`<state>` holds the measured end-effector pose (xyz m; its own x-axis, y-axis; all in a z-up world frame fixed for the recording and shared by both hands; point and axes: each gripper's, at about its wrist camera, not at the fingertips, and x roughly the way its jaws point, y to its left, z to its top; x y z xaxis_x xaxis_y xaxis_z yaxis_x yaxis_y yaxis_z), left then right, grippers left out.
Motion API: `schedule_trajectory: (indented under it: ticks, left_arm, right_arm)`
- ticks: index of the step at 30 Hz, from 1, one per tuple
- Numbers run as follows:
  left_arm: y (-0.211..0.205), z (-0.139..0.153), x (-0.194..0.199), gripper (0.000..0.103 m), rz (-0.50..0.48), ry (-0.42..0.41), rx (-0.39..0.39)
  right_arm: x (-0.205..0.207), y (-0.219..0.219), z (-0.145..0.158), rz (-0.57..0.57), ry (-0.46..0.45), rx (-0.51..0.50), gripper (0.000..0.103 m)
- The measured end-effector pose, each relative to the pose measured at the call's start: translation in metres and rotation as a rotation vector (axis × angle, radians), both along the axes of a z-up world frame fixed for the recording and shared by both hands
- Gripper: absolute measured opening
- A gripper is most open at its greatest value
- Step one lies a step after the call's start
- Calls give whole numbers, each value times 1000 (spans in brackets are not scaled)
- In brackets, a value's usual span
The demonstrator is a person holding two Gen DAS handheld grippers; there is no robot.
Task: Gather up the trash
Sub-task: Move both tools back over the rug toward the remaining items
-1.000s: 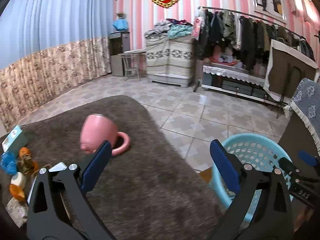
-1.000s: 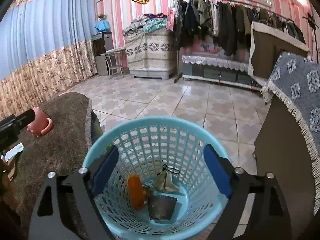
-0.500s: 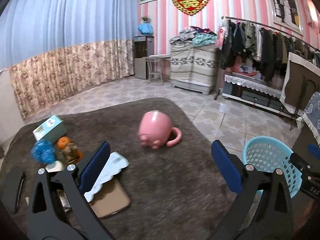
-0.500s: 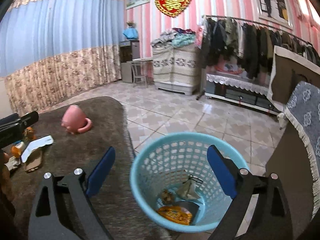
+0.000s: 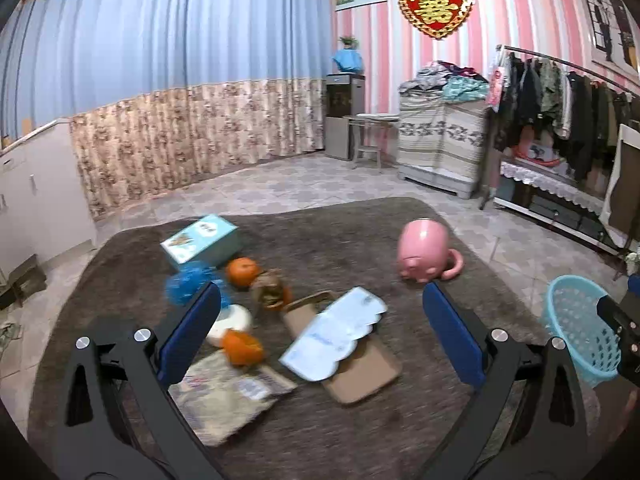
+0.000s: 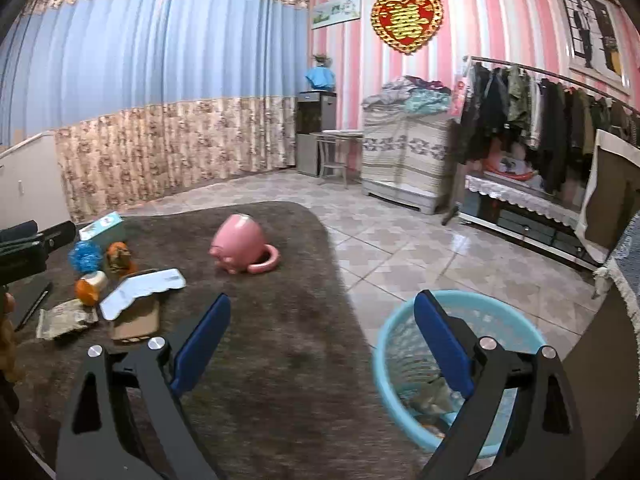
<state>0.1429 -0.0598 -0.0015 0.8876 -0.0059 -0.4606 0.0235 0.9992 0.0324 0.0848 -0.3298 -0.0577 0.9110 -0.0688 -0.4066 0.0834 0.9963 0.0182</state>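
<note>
My left gripper [image 5: 320, 324] is open and empty above a brown-carpeted table [image 5: 340, 440]. Below it lie a crumpled wrapper [image 5: 228, 392], orange peel [image 5: 242, 347], a white cap [image 5: 232, 320], a blue crumpled ball [image 5: 186, 282], a brown wrapper [image 5: 270, 290] and an orange [image 5: 242, 271]. My right gripper [image 6: 320, 332] is open and empty, over the table edge beside the light blue trash basket [image 6: 460, 368], which holds some trash. The basket also shows in the left wrist view [image 5: 576, 328].
A pink pig mug [image 5: 426, 250] lies on its side on the table. A teal box [image 5: 200, 240], a white scalloped card [image 5: 336, 332] on a brown pad [image 5: 360, 364] lie there too. Tiled floor [image 6: 420, 248], clothes rack [image 6: 540, 120] and cabinet [image 6: 404, 160] stand beyond.
Both grippers have swung left and pulled back from the basket. The left one now faces the trash pile; the right one has moved off the basket toward the table edge.
</note>
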Motion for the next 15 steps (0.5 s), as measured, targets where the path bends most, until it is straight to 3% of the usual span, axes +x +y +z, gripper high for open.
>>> schedule_trajectory:
  ticks: [15]
  left_arm:
    - [80, -23, -16, 98, 123, 40, 14]
  right_arm:
    - [10, 43, -7, 78, 11, 26, 91]
